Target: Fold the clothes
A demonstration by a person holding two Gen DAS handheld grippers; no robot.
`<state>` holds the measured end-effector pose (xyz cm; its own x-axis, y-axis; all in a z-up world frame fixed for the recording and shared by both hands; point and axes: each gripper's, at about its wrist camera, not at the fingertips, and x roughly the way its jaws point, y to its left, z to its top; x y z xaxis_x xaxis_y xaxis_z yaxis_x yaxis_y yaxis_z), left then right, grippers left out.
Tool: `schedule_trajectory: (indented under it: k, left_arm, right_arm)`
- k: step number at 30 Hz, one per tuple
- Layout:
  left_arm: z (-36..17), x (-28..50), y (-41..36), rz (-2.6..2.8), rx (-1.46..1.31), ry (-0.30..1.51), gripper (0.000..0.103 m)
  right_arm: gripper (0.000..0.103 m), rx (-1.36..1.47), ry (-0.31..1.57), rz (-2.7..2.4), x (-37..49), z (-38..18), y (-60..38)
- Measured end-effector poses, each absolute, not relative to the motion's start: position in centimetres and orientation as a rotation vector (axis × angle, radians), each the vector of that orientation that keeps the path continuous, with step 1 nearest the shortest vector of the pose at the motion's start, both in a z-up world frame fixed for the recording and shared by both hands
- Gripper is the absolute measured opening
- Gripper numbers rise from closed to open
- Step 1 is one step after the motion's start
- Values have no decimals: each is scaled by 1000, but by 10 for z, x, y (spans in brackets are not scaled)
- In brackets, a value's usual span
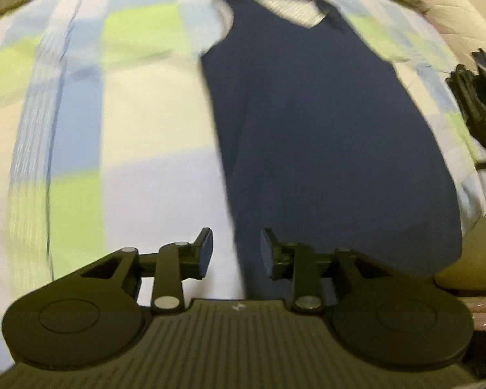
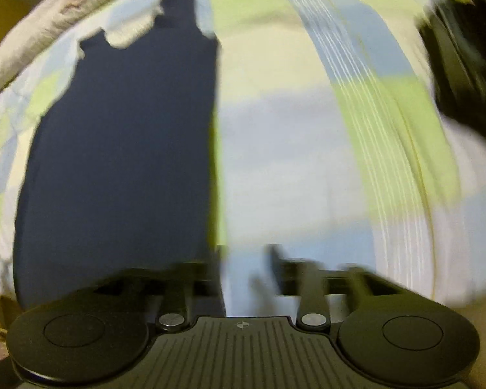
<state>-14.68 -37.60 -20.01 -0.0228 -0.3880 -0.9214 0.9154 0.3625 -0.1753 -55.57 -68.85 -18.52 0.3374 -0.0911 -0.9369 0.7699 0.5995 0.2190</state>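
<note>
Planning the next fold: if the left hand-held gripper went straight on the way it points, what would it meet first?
Probably the left edge of the dark blue sleeveless garment on the checked bedsheet. The left hand-held gripper is open and holds nothing; blur leaves depth unclear.

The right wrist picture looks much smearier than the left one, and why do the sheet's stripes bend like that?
Right wrist view: motion blur smears the right hand-held gripper and the checked green, blue and white bedsheet. Left wrist view: the left hand-held gripper is crisp, while the dark navy sleeveless top is soft-edged. Both views: the fisheye lens bows straight stripes into curves.
</note>
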Motion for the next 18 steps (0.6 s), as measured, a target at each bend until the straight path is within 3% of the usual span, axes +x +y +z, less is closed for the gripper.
schedule_trajectory:
  k: [8, 18]
  left_arm:
    - [-210, -63, -531, -1289, 673, 944, 35]
    - [-242, 4, -716, -1355, 723, 822, 42]
  right_arm:
    - [56, 538, 1095, -487, -421, -177, -764]
    - [56, 105, 1175, -203, -275, -221, -850]
